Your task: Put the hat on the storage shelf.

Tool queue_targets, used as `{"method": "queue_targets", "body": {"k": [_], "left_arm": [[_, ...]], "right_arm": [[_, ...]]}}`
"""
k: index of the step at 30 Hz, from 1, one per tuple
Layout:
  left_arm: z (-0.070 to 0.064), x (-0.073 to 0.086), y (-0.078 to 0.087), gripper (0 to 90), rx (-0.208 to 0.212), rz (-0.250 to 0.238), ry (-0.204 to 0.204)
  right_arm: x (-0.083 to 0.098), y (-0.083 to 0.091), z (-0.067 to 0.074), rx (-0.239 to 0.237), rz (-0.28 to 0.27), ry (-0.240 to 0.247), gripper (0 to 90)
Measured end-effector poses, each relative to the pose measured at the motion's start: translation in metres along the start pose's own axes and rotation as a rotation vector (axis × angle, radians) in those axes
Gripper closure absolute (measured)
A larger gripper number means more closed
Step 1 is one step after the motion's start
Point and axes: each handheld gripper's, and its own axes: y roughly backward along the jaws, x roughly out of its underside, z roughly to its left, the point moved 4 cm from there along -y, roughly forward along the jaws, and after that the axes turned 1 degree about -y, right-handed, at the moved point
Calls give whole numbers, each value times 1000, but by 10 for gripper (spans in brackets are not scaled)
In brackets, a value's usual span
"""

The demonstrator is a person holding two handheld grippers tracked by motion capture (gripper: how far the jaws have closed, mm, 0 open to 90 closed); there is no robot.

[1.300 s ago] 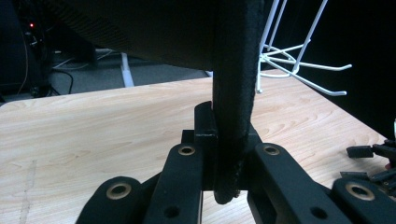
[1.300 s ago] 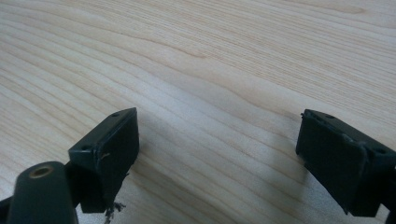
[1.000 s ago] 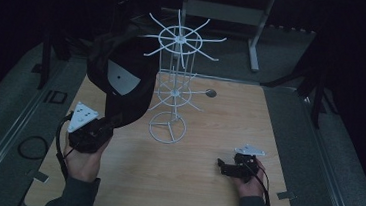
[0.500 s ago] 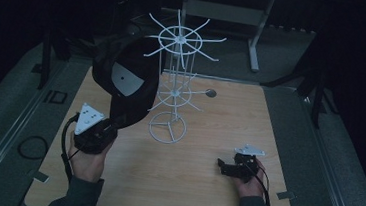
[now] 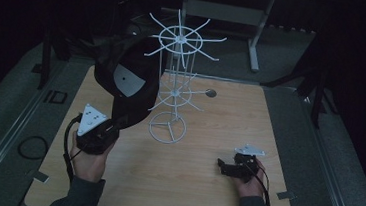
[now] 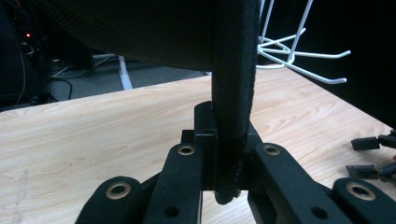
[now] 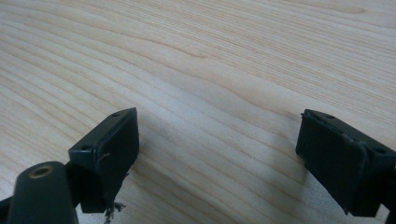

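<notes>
Left hand-held gripper [image 5: 113, 127] clamps black cap [image 5: 130, 81] brim beside white rack [image 5: 175, 85]; right hand-held gripper [image 5: 225, 167] gapes, idle. Advise: lift crown above hook, grip firm.

The cap [image 6: 140, 32] is cut off by the top edge.

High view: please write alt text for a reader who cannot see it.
The left gripper holds a black cap by its brim, raised beside a white wire display rack on a wooden table. The right gripper rests low over the table, to the right.
</notes>
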Motion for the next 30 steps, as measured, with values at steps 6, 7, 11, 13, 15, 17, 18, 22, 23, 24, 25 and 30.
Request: {"method": "queue_targets", "body": {"k": [6, 7, 11, 13, 15, 17, 18, 22, 23, 24, 25, 30], "left_arm": [[3, 4, -2, 856, -8, 13, -17], [4, 5, -3, 857, -10, 17, -17], [6, 8, -5, 850, -12, 25, -19], [8, 10, -5, 840, -17, 26, -21], [8, 11, -6, 824, -26, 35, -29], [8, 13, -7, 763, -28, 41, -26], [8, 14, -7, 719, -27, 39, -20], [12, 17, -7, 598, -23, 35, 4], [13, 17, -7, 580, -17, 30, 16], [13, 17, -7, 558, -17, 30, 16], [14, 18, -6, 558, -18, 25, 27], [16, 18, -2, 446, 0, 15, 50]], "right_arm": [[0, 0, 0, 1, -1, 0, 130], [0, 0, 0, 0, -1, 1, 130], [0, 0, 0, 1, -2, 1, 130], [0, 0, 0, 1, -2, 1, 130], [0, 0, 0, 0, 0, 1, 130], [0, 0, 0, 1, -1, 2, 130], [0, 0, 0, 1, -1, 2, 130], [0, 0, 0, 1, -3, 2, 130], [0, 0, 0, 0, -3, 2, 130], [0, 0, 0, 0, -3, 2, 130], [0, 0, 0, 0, -3, 2, 130], [0, 0, 0, 1, -2, 1, 130]]}}
